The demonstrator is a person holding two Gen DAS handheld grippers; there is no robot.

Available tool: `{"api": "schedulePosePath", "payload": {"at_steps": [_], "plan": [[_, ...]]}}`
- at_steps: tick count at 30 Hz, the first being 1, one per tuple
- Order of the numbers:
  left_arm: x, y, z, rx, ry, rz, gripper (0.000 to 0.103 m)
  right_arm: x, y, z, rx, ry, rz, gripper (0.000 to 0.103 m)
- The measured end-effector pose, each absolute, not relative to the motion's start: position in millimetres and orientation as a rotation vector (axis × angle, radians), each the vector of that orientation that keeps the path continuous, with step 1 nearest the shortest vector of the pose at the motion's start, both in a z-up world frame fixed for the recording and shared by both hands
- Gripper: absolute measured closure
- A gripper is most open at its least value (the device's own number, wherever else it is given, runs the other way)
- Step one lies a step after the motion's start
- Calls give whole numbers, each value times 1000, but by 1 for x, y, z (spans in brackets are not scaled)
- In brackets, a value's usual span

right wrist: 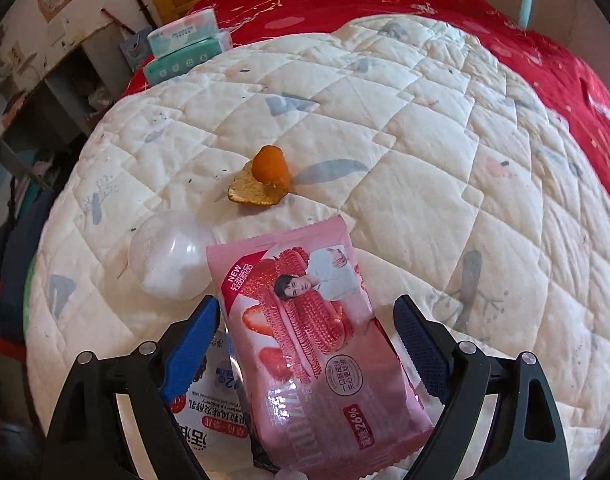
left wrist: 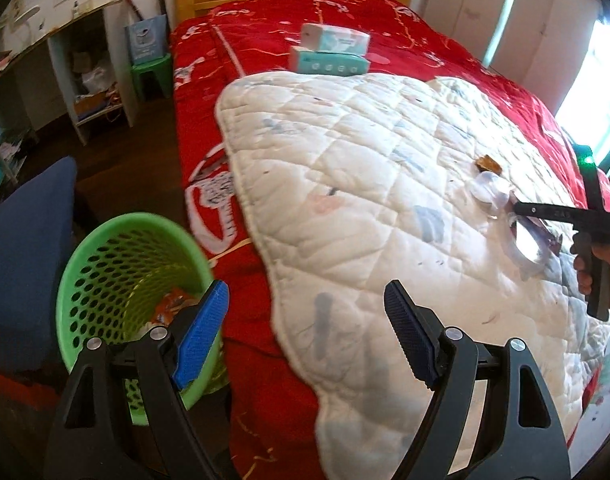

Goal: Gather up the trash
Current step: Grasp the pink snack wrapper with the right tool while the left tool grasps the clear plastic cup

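In the right wrist view a pink strawberry snack wrapper (right wrist: 309, 336) lies on the white quilt between the open jaws of my right gripper (right wrist: 307, 340). A white yogurt lid (right wrist: 209, 412) lies under its left edge. A clear plastic cup (right wrist: 169, 256) and orange peel (right wrist: 265, 180) lie just beyond. My left gripper (left wrist: 305, 328) is open and empty at the bed's near edge, beside a green mesh basket (left wrist: 105, 264) with wrappers inside. The right gripper shows in the left wrist view (left wrist: 517, 210) at the cup (left wrist: 491, 192).
Two tissue packs (left wrist: 331, 50) are stacked on the red bedspread (left wrist: 273, 28) near the yellow headboard. A blue chair (left wrist: 25, 260) stands left of the basket. Shelves and a green stool (left wrist: 153, 70) line the left wall. The white quilt (left wrist: 365, 168) covers the bed's middle.
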State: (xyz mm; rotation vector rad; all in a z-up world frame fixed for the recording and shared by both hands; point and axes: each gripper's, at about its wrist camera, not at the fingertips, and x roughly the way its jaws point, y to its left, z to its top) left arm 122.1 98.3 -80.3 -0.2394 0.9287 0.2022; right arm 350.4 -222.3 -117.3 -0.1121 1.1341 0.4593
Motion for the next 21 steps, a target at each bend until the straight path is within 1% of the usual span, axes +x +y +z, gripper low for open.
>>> {"api": "schedulePosePath", "payload": {"at_steps": [4,7,11,14,21], "plan": [[136,82,-79,-209,930,169,24,354,-225,-118,-89,1138,459,24],[146,70,-77,-189,929,138,24,355,-223,-120,-105,1137,456,24],[162,54,-76,-153,931,102,24,355,-222,-121,-135,1122,445,32],[174,42,-75,-127,929,72,24,352,-226,-118,-137,1111,440,36],[210,5,-73,-87,904,-31,24,341,-250,-101,-91,1068,421,37]]}}
